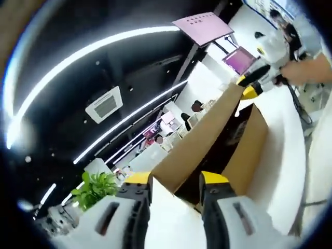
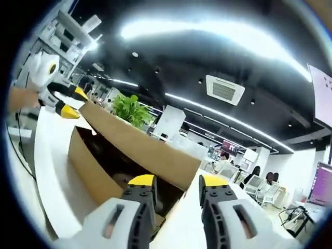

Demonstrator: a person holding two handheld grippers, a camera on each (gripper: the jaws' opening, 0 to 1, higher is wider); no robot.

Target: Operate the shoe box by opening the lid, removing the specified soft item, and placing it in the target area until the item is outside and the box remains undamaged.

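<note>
Currently the brown cardboard shoe box is seen on the white table, with its brown cardboard lid raised and tilted up along one long side, dark interior exposed beneath. In the left gripper view, the left gripper, white with yellow tips, is held with jaws spread at the near end of the lid edge, which passes between the tips; contact cannot be told. The right gripper is seen at the far end of the same lid edge, yellow tips at the cardboard. In the right gripper view, the right gripper's jaws are spread with the lid's edge between them. The soft item cannot be made out inside the box. A green potted plant is seen behind.
</note>
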